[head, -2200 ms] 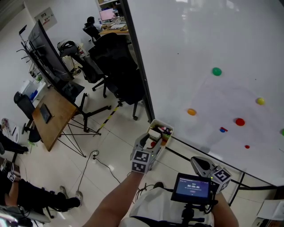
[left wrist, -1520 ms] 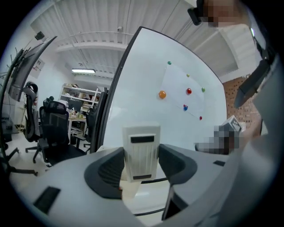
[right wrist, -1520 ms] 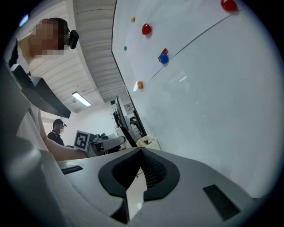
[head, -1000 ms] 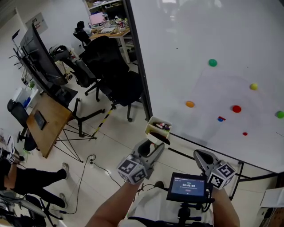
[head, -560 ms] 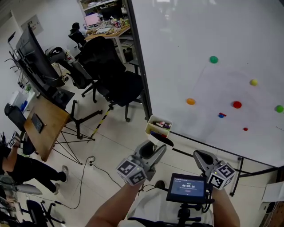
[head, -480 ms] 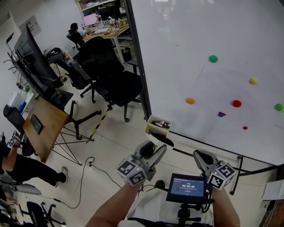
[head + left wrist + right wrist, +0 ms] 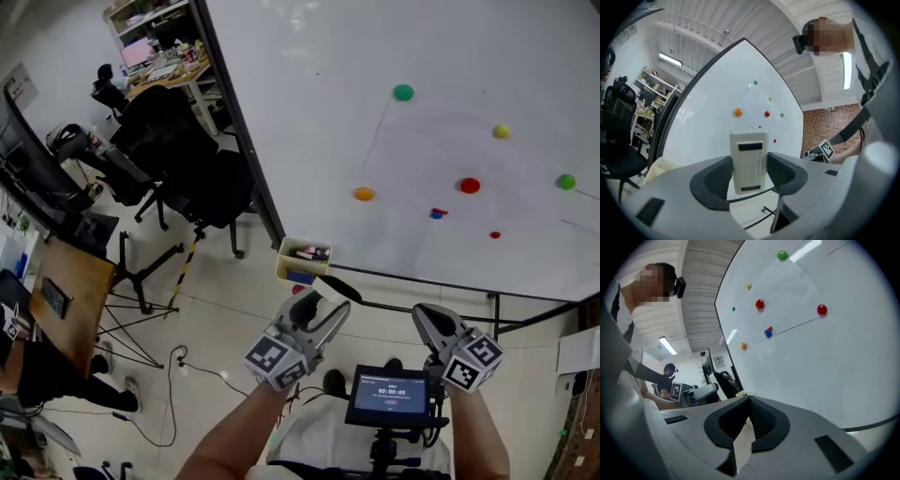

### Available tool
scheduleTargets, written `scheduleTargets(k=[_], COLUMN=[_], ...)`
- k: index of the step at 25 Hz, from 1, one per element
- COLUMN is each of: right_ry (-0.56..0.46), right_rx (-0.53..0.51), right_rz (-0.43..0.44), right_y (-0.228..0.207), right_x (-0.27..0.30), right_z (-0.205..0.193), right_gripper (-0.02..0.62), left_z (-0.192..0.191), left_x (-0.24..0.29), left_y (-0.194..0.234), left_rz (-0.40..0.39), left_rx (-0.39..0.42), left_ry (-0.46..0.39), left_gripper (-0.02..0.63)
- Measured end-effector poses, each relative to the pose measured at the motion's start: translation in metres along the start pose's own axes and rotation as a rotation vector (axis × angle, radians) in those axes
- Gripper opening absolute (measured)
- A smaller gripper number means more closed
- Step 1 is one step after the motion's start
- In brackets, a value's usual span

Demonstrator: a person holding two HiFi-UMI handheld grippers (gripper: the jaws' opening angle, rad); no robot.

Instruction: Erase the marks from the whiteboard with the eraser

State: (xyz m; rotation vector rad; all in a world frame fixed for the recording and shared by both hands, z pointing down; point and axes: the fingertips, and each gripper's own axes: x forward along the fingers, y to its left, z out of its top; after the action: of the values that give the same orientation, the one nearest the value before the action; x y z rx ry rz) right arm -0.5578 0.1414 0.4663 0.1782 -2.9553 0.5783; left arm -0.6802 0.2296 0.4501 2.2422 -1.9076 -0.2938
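Observation:
The whiteboard [image 7: 309,56] fills the upper right of the head view, carrying coloured magnets such as a green one [image 7: 403,92] and a red one [image 7: 470,185]. Thin pen lines [image 7: 382,139] run down from the green magnet, and another shows at the right edge. My left gripper [image 7: 323,298] is shut on the eraser [image 7: 337,290], short of the board. In the left gripper view the cream eraser [image 7: 749,157] stands upright between the jaws. My right gripper [image 7: 424,317] is shut and holds nothing; it also faces the whiteboard [image 7: 825,357].
A cream marker box [image 7: 303,260] hangs at the board's lower left corner. Black office chairs [image 7: 178,159] and a wooden table [image 7: 56,291] stand on the left. A small screen [image 7: 389,396] is mounted below between my arms. A person sits at the lower left.
My left gripper came away from the marker box holding the eraser and drew back. The view has swung right, so the board and its magnets now sit further left.

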Motion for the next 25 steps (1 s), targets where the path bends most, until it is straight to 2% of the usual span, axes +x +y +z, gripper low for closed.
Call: scheduleTargets(k=[6,14,19,25], right_ry=[-0.060,-0.146,-0.197,-0.230], right_rx=[-0.007,-0.004,0.012,0.055], right_rz=[-0.098,-0.186,-0.268,-0.322], right_y=[-0.021,-0.060,-0.087,-0.113], right_x=[-0.050,-0.155,-0.240,-0.337], right_z=[0.014,0.028,0.028,0.012], right_gripper=[0.018,0.020,0.018,0.018], left_z=[-0.018,-0.041,-0.070,-0.093], left_x=[0.038,0.103,0.146,0.192], left_y=[-0.034,-0.122,-0.202,-0.295], left_rz=[-0.093,-0.198,-0.277,-0.341], left_rx=[0.023,0.029,0.024,0.032], left_ry=[0.061,0.104,0.152,0.175], left_gripper=[0.259,0.261,0.262,0.262])
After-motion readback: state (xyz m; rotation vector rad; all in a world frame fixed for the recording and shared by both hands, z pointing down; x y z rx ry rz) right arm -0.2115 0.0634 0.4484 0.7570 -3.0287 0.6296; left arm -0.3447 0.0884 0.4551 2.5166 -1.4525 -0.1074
